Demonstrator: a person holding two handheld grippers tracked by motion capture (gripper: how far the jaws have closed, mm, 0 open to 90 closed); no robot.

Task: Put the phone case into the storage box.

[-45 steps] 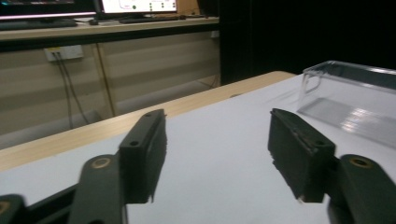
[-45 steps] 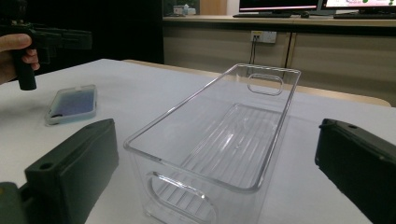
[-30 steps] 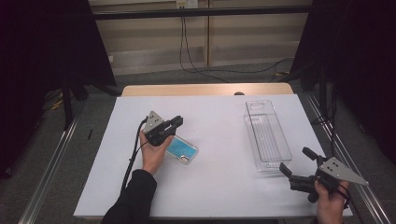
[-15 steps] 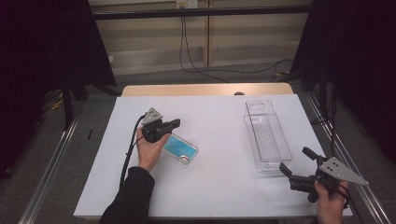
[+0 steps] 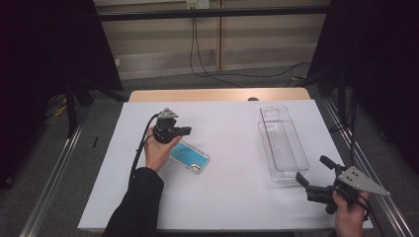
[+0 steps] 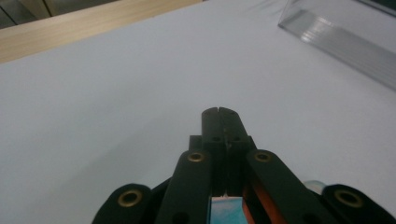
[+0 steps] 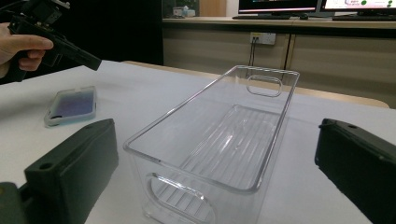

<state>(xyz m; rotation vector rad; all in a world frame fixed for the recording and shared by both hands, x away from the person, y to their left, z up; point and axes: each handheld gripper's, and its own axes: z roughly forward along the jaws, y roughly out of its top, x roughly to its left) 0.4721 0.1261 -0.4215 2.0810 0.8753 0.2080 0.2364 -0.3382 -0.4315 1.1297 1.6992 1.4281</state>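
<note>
Hovering just beside the phone case (image 5: 189, 156), the left tongs (image 5: 187, 131) are pressed fully together and empty, perhaps ready to nudge it. The case lies flat mid-desk (image 5: 232, 197), while the right tongs (image 5: 311, 171) gape wide, empty, facing the clear bin (image 5: 281, 143).

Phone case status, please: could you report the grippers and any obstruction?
Left gripper shut, empty, above phone case. Right gripper open beside clear bin. Nothing obstructing.

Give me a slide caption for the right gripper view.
Open right gripper faces a clear plastic bin; phone case lies beyond.
</note>
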